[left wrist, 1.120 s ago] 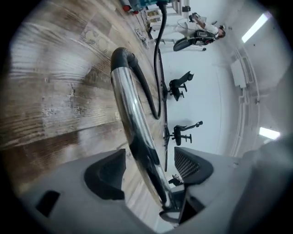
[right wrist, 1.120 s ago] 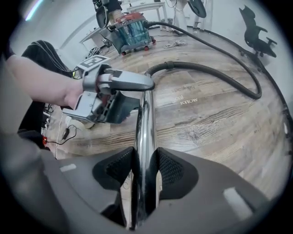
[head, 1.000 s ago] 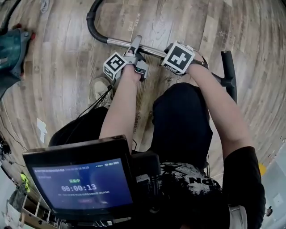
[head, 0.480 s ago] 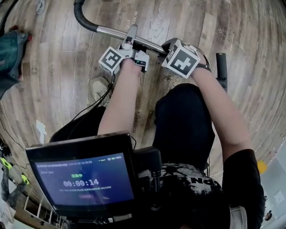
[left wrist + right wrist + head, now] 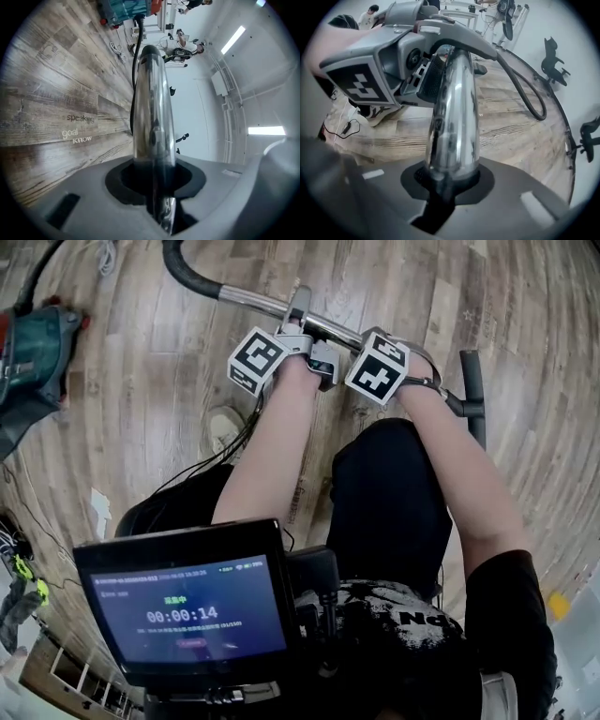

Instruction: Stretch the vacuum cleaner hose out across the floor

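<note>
Left tool and right tool are both clamped on the chrome tube at the end of the vacuum cleaner hose, the jaws of each having just closed in on it; in each gripper view the tube runs straight out from between the pads with no gap showing. They sit side by side on the rigid metal, the right one nearer the black handle piece, probably because the stiff tube gives a firmer purchase than the flexible hose and two grips stop it swinging. The tube is held in front of the person's knees, seemingly clear of the wooden floor, which should let the hose be drawn along without scraping. From the tube's far end the black hose curves away to the top left and out of the head view; the left gripper view shows it leading on to the teal cleaner body, which stands well apart on the floor. The hose lies in a curve, so the stretching looks barely begun
</note>
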Motion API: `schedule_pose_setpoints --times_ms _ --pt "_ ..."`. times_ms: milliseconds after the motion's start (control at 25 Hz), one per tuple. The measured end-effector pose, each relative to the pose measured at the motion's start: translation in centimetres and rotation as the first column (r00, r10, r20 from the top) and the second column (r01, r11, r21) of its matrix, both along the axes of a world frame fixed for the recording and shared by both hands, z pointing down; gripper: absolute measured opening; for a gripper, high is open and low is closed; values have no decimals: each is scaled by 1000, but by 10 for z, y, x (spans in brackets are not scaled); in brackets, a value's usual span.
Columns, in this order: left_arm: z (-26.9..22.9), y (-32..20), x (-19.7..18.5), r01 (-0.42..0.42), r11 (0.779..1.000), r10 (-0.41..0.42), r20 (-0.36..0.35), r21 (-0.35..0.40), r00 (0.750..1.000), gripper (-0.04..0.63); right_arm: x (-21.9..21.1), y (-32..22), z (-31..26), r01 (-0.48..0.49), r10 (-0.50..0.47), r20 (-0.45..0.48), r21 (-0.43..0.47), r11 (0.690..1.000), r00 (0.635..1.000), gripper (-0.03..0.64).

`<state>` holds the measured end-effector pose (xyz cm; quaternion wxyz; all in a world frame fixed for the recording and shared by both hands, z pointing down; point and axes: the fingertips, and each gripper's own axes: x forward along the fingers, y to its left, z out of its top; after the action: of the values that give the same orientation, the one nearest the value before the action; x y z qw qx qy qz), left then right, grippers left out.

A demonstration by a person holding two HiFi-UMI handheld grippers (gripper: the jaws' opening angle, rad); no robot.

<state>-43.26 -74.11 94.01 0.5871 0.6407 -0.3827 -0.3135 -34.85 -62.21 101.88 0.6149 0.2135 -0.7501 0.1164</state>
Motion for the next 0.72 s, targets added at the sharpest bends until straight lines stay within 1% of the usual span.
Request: schedule_pose_setpoints --times_ms 80,200,240,280,360,560,720 --pt "-12 -5 -2 -12 999 12 3 31 1000 107 -5 1 -7 -14 15 38 -8 1000 999 71" --pt "-22 -19 -18 12 998 -11 -25 54 1000 84 -12 8 -14 -14 17 73 -35 999 997 73" --pt "-23 -21 -19 -6 998 8 -25 55 1000 64 -12 10 -15 -11 14 73 -38 999 997 74" --pt "-24 -20 -18 -34 998 35 -21 58 999 60 -12 12 -15 -8 10 71 -38 999 997 74" --pt "-25 -17 -17 -66 996 66 -4 65 998 57 -13 13 -13 -2 5 76 -37 999 997 74" --pt "-27 -21 -16 -65 996 61 67 56 996 57 -14 8 -8 -24 27 96 -39 999 995 66" --pt "-44 -33 -16 -87 993 76 125 84 989 57 -20 -8 -13 -52 51 121 8 999 991 62"
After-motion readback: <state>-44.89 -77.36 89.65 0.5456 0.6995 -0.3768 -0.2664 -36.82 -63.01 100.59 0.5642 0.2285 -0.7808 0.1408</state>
